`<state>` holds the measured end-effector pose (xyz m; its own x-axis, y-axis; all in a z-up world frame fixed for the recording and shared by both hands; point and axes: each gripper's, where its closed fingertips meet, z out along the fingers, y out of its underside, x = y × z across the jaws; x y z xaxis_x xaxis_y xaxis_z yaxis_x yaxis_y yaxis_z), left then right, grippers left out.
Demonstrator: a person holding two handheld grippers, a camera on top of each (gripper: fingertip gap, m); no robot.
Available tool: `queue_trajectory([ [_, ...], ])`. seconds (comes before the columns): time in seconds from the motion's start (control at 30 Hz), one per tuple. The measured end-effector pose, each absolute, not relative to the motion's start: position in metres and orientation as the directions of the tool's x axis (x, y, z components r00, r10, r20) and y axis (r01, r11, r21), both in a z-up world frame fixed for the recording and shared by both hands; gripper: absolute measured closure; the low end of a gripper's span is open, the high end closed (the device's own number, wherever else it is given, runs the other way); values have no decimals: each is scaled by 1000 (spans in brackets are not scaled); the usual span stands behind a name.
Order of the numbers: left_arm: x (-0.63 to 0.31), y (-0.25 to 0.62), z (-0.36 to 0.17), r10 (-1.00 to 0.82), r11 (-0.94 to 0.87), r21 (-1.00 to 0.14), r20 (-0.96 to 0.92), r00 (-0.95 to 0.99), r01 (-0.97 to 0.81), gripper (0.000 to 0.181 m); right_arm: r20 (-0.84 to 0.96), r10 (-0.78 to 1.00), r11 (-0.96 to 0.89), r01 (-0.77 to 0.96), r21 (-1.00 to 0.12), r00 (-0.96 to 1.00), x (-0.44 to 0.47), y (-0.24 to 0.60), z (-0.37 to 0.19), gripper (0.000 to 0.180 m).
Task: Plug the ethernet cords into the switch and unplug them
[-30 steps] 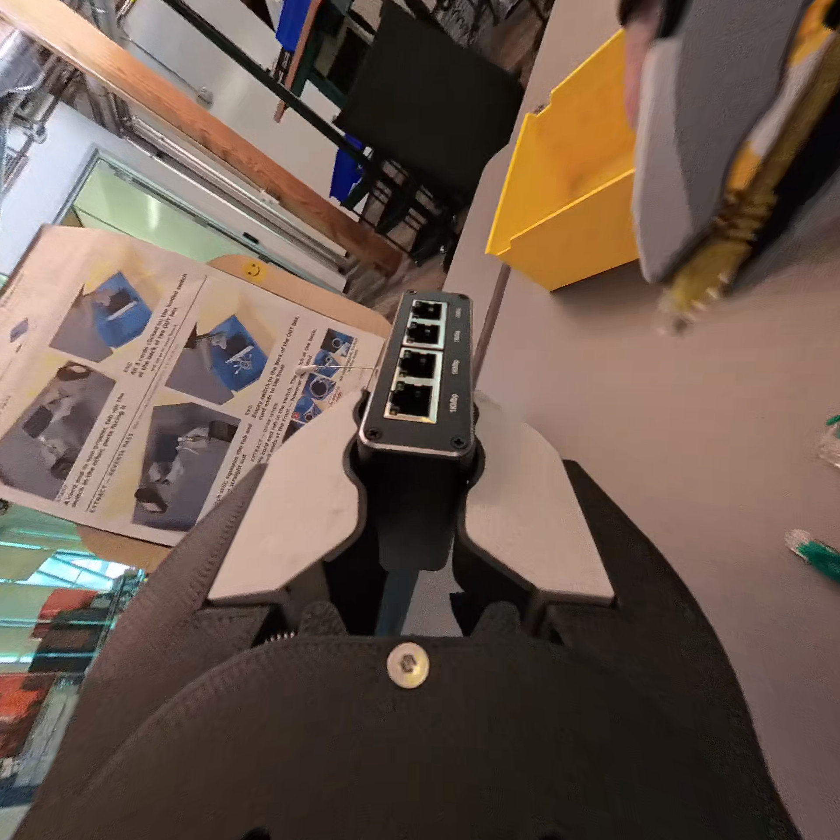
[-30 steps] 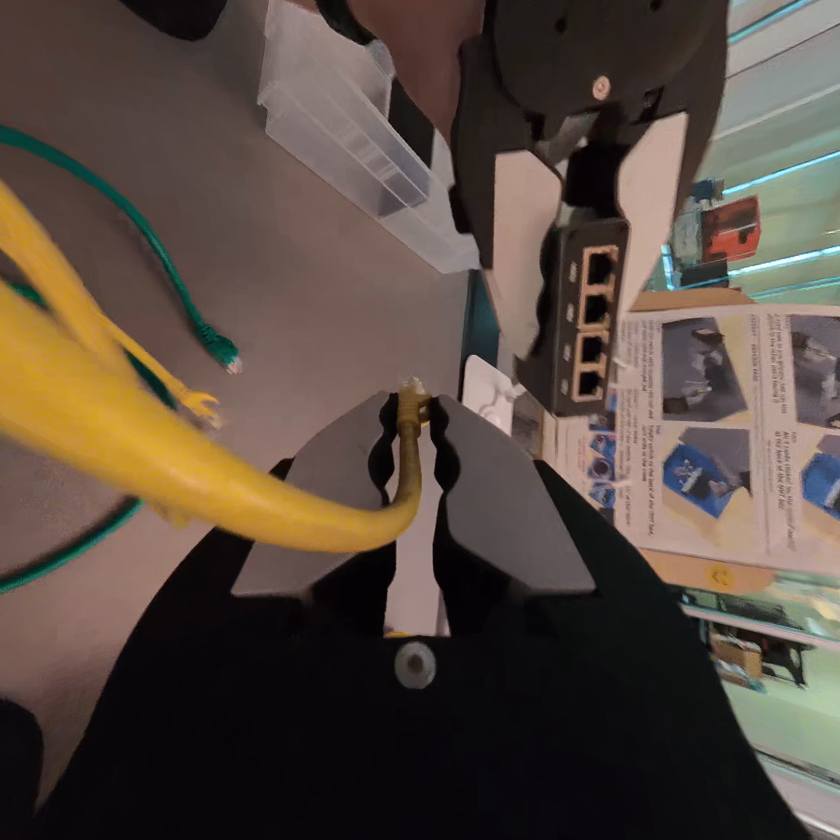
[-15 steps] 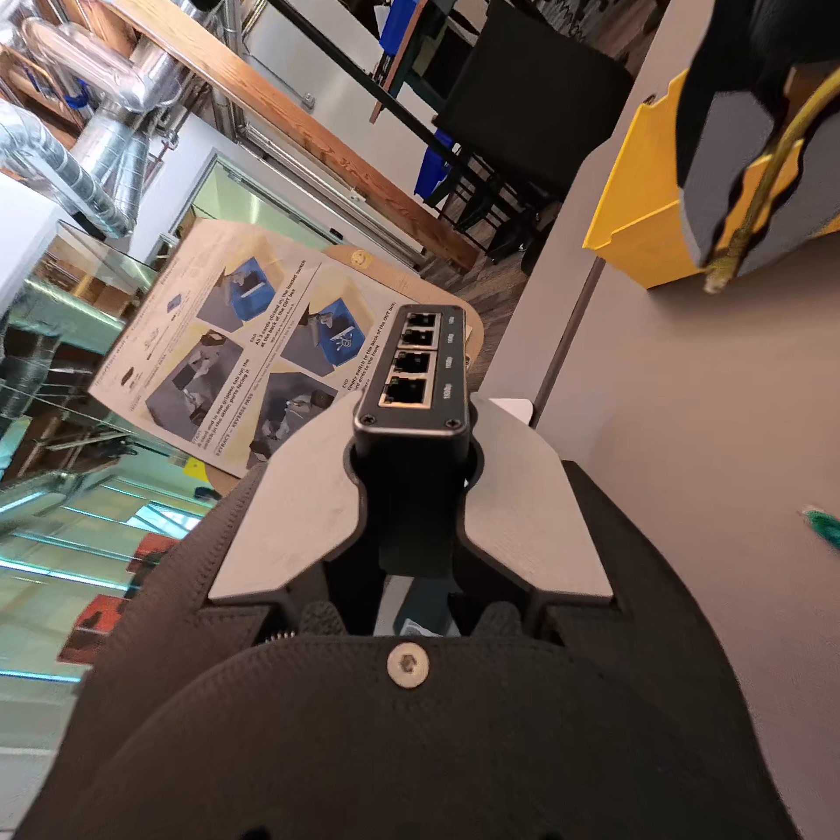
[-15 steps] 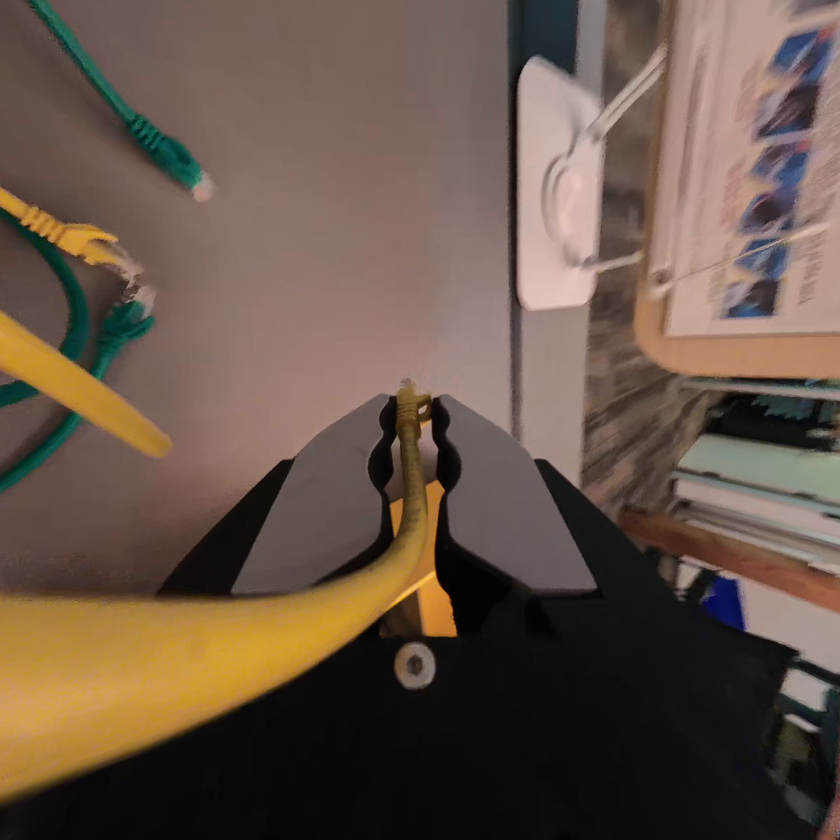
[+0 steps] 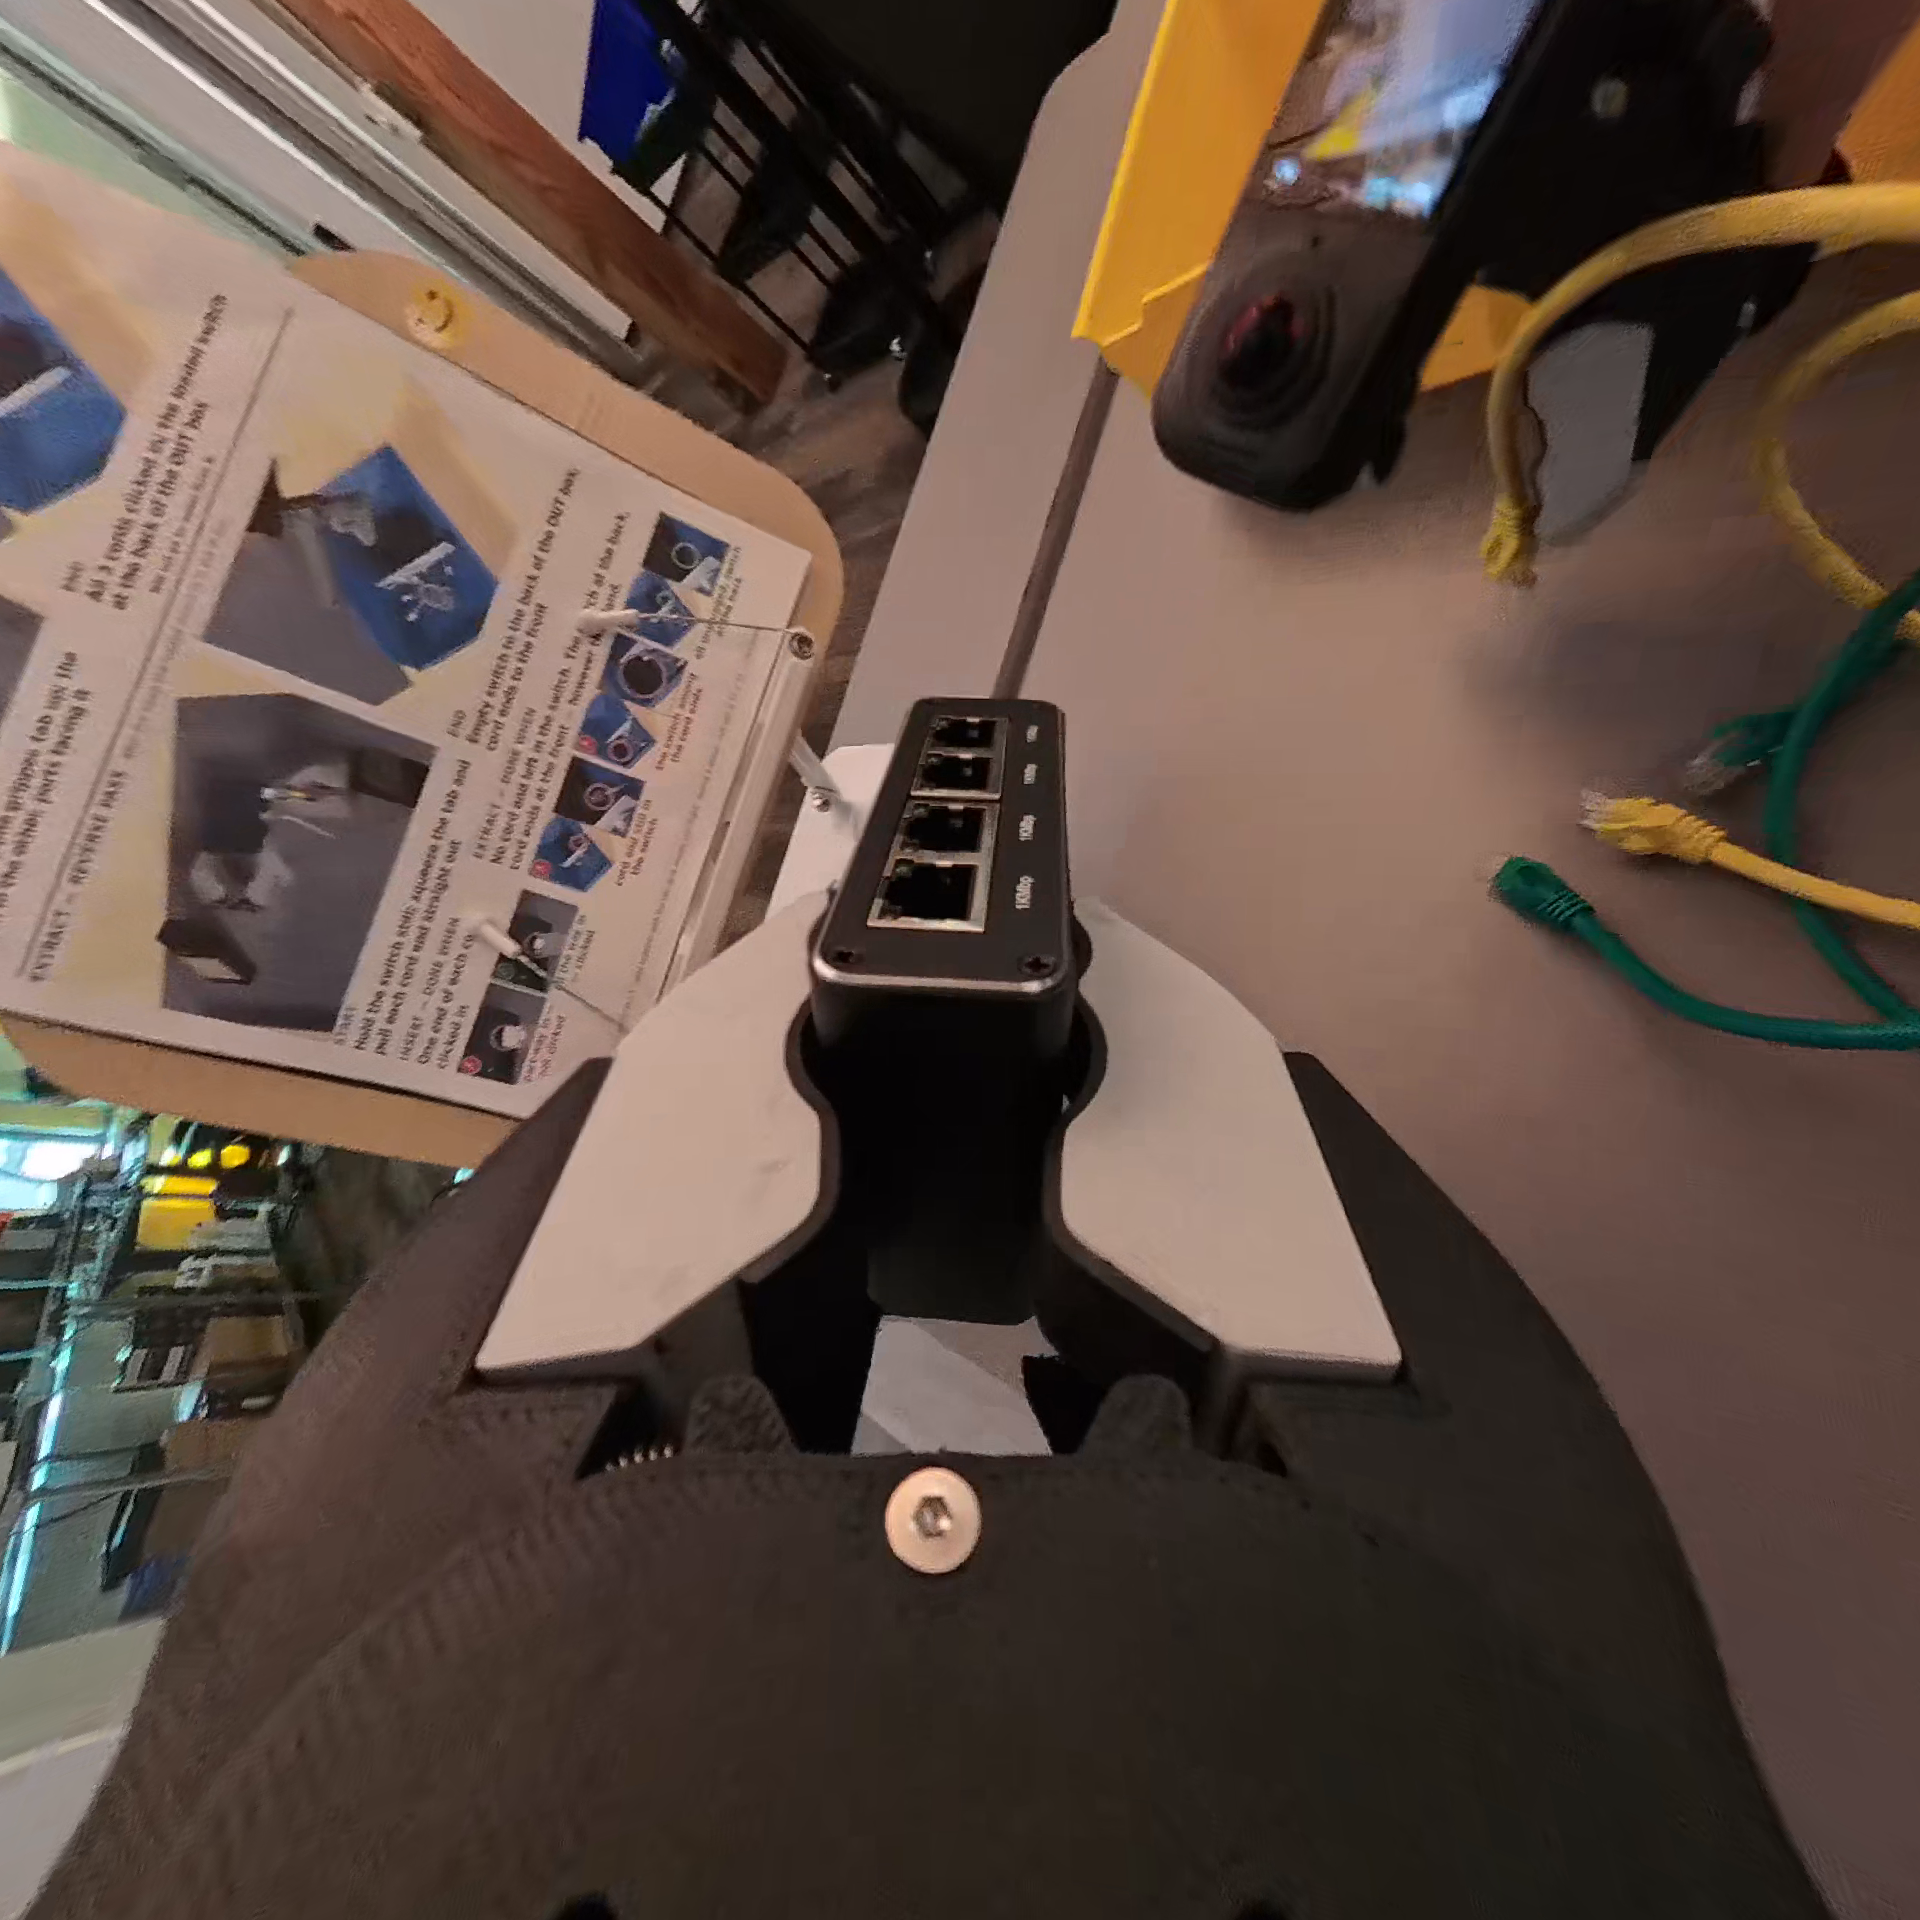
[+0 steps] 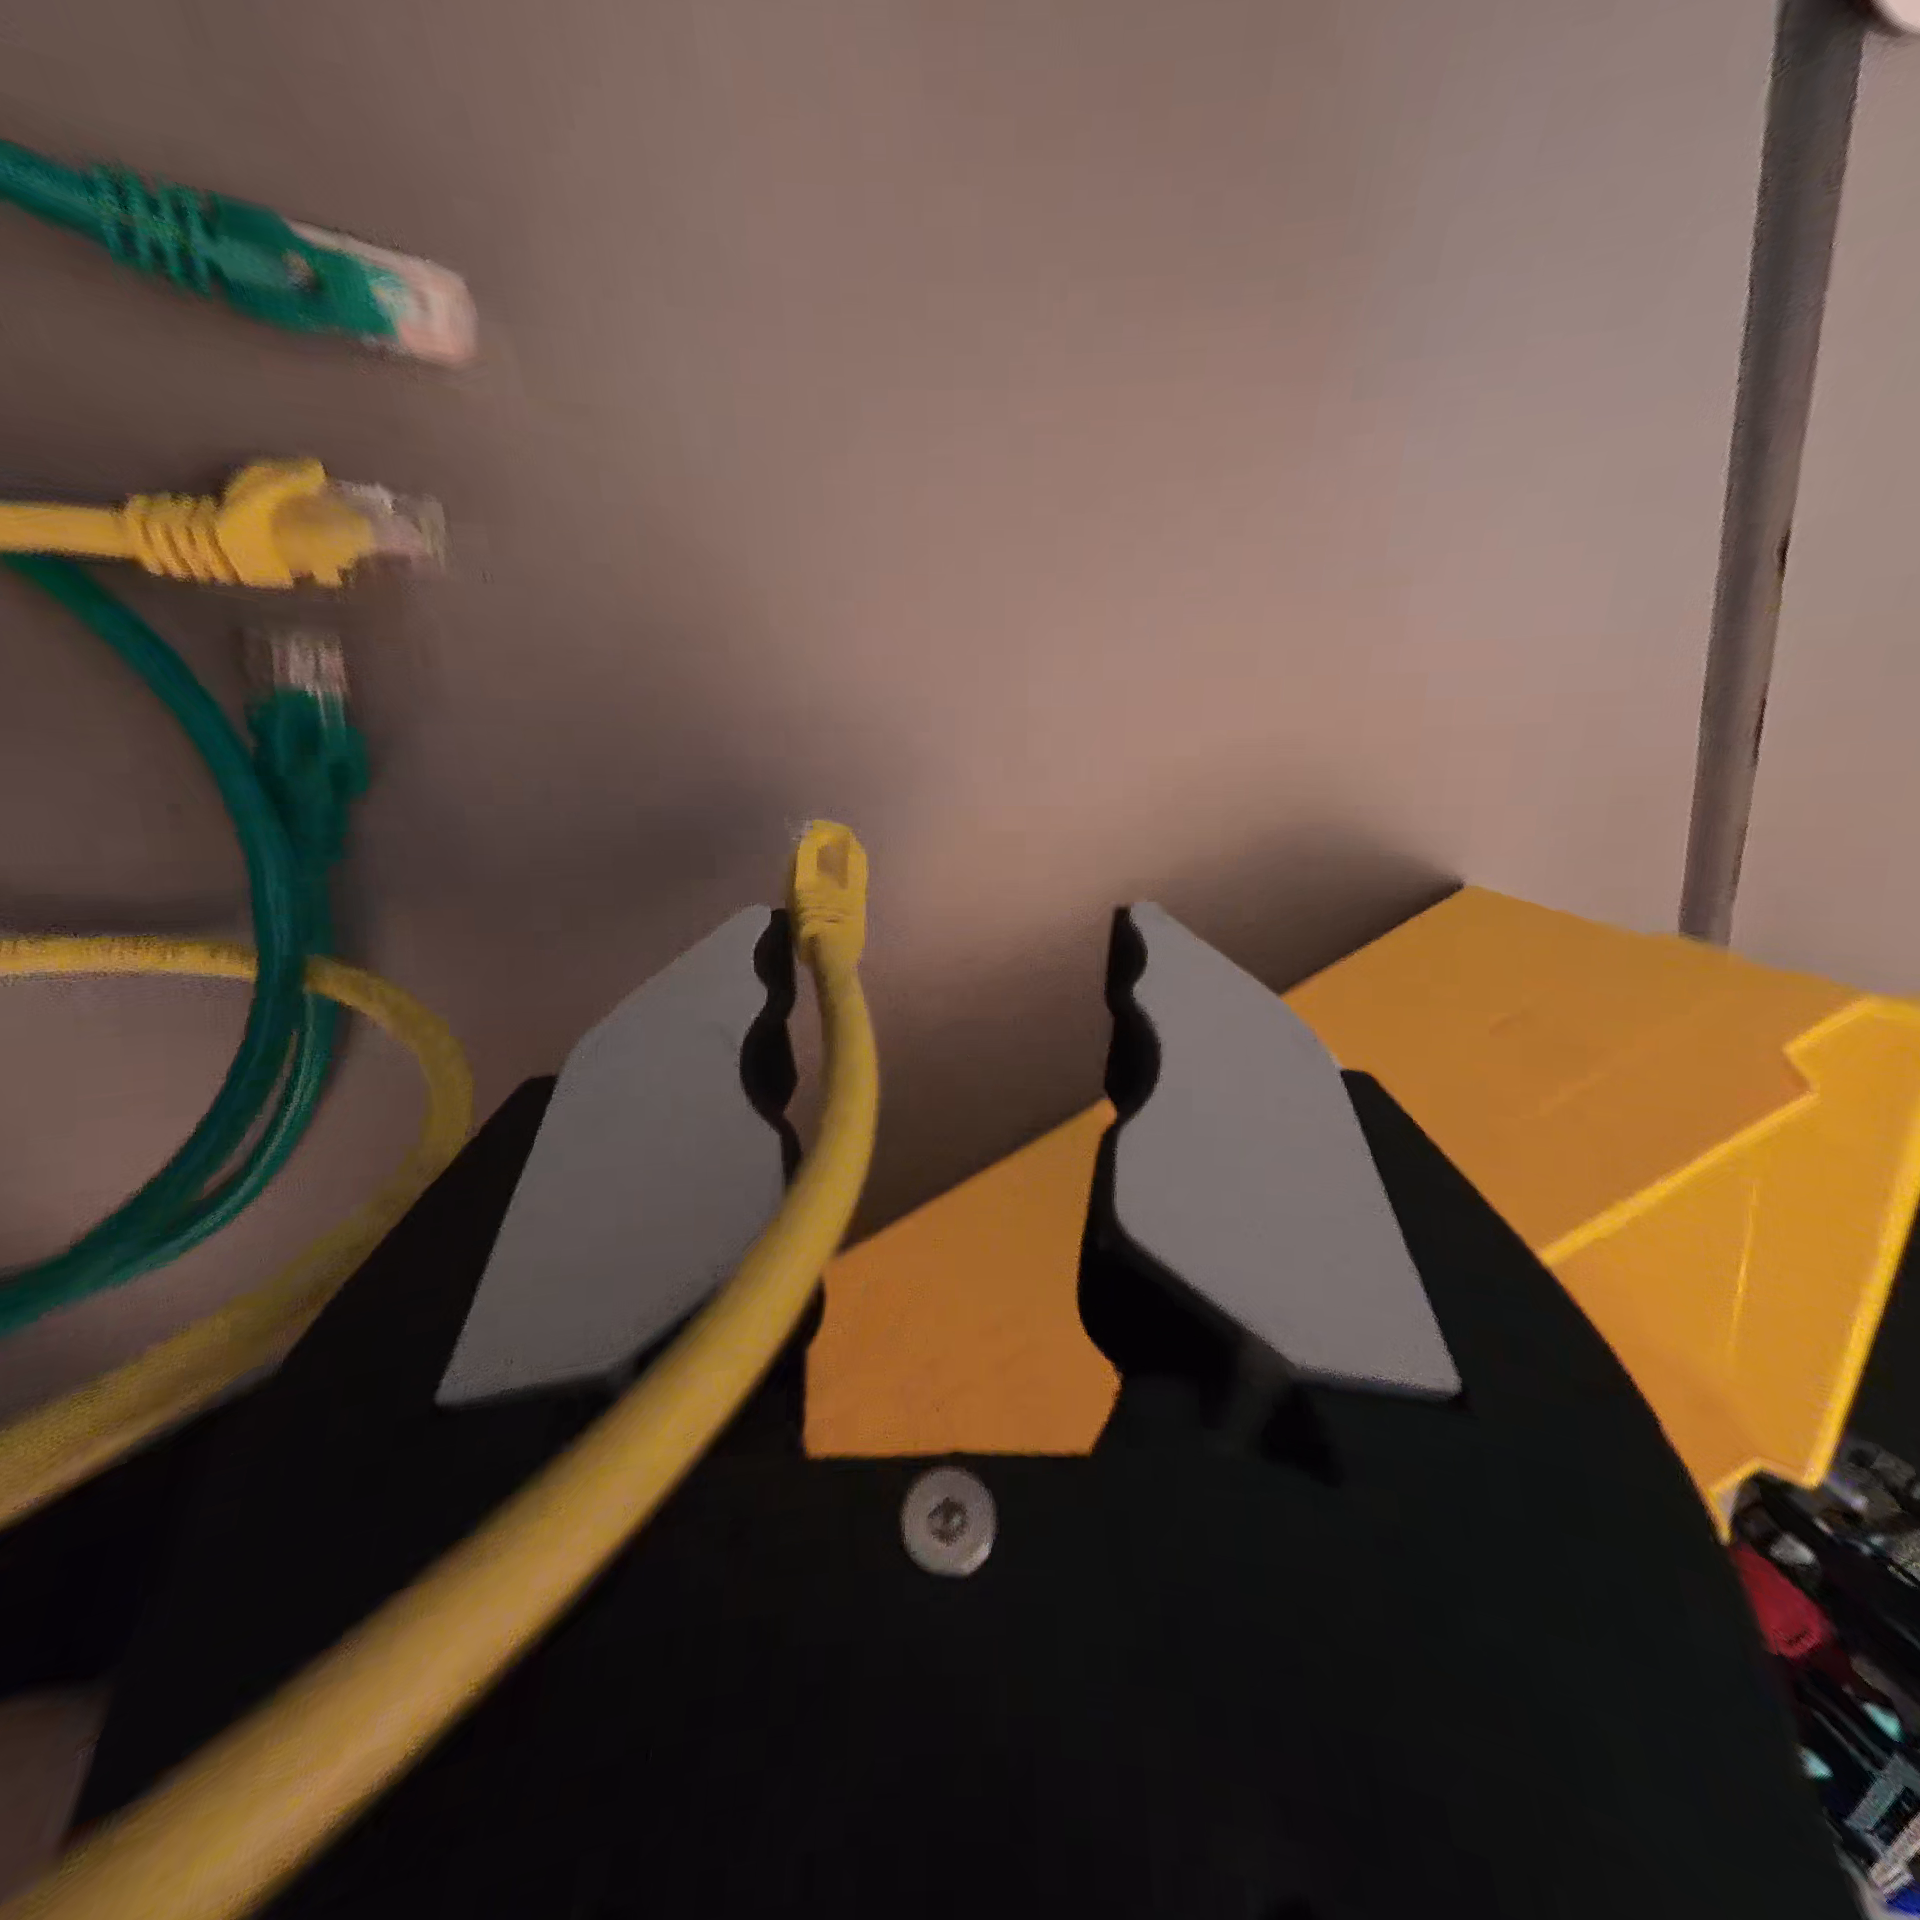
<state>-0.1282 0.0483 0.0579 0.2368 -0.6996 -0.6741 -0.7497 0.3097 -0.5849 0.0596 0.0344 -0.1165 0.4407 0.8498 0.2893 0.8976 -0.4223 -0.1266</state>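
My left gripper [image 5: 940,940] is shut on a black ethernet switch [image 5: 951,894], held above the grey table with its row of empty ports facing up. My right gripper [image 6: 945,925] is open; a yellow ethernet cord [image 6: 831,997] leans against its left finger [image 6: 665,1132], plug end up. The right gripper also shows in the left wrist view [image 5: 1558,457] at the upper right, with the yellow cord's plug [image 5: 1507,535] hanging beside it. Other yellow plugs [image 6: 281,525] and green plugs [image 6: 312,270] lie on the table to the left.
A yellow bin [image 6: 1558,1122] stands just under and right of my right gripper, also in the left wrist view [image 5: 1153,208]. A clipboard with an instruction sheet [image 5: 364,675] stands on a white holder at the left table edge. Loose green and yellow cords [image 5: 1766,935] lie at right. The tips of one gripper are about 25 centimeters away from the tips of the other.
My right gripper has opened and let go of the yellow cord, having swung away from the switch toward the yellow bin. My left gripper keeps hold of the switch and has tilted downward.
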Motion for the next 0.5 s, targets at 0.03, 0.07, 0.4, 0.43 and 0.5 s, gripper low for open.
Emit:
queue_trajectory([
  [0.03,-125,44,57,-713,318,-592,-664,225,-740,144,285,847,-432,893,-126,450,67,31,-112,117],
  [0.07,-122,40,57,-724,327,-600,-655,214,-731,144,274,845,-441,889,-125,458,75,26,-107,115],
  [0.4,-124,30,73,-740,341,-649,-631,231,-680,144,434,726,-497,843,-206,534,120,-2,-35,120],
  [0.43,-124,30,73,-744,338,-653,-627,232,-678,144,453,715,-467,846,-258,533,111,-6,-23,120],
  [0.5,-125,28,73,-750,336,-655,-620,229,-677,144,478,709,-366,850,-379,518,81,-16,1,123],
])
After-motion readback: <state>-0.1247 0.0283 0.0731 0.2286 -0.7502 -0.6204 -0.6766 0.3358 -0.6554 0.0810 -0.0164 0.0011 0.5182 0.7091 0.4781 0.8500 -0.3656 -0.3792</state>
